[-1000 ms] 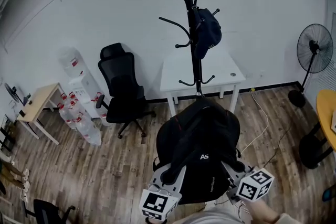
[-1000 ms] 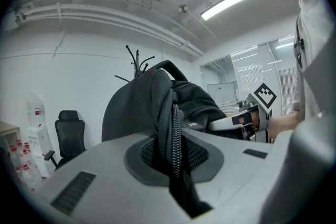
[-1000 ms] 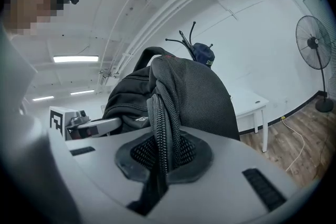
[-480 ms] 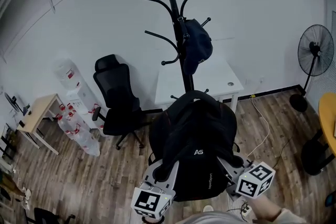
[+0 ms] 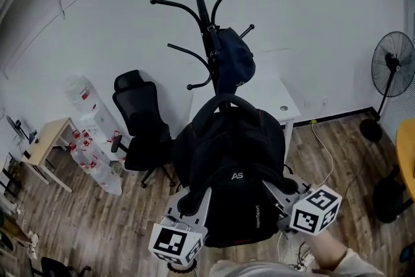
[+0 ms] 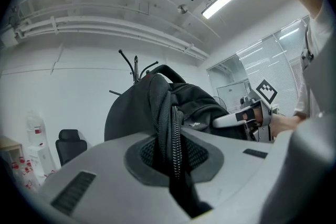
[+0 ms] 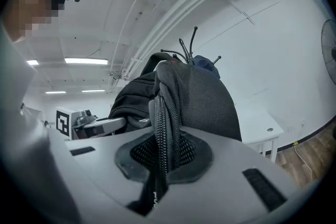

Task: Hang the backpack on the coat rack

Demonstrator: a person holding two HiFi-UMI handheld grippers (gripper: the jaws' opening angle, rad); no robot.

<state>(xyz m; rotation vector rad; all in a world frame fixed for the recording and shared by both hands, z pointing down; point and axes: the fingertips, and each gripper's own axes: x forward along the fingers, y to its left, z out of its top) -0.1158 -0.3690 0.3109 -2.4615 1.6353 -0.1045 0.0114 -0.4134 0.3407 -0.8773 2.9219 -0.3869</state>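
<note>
1. Black fabric backpack (image 5: 230, 165): held aloft at near centre, just in front of the black metal coat rack (image 5: 206, 16), with its top carry loop (image 5: 224, 100) upright and towards the pole.
2. Left claw (image 5: 189, 199) and right claw (image 5: 277, 186): each is clamped narrow on a zippered side seam of the backpack, one on either flank.
3. Step in hand, as judged: bringing the load up to a hook. To do it well, hold both claws level so the loop gapes, lift it above a hook tip, and lower it on before letting go.
4. Free hooks: the curved arms on the rack's left (image 5: 170, 4). The right side bears a dark blue hanging bag (image 5: 233, 61).
5. Open room: a bare white wall lies behind. A white tabletop (image 5: 275, 100) stands just behind the rack to the right and a black office chair (image 5: 139, 120) to the left. A standing fan (image 5: 393, 68) is well apart at far right. Risk, as judged: a nudge to the pole could rock the rack.
</note>
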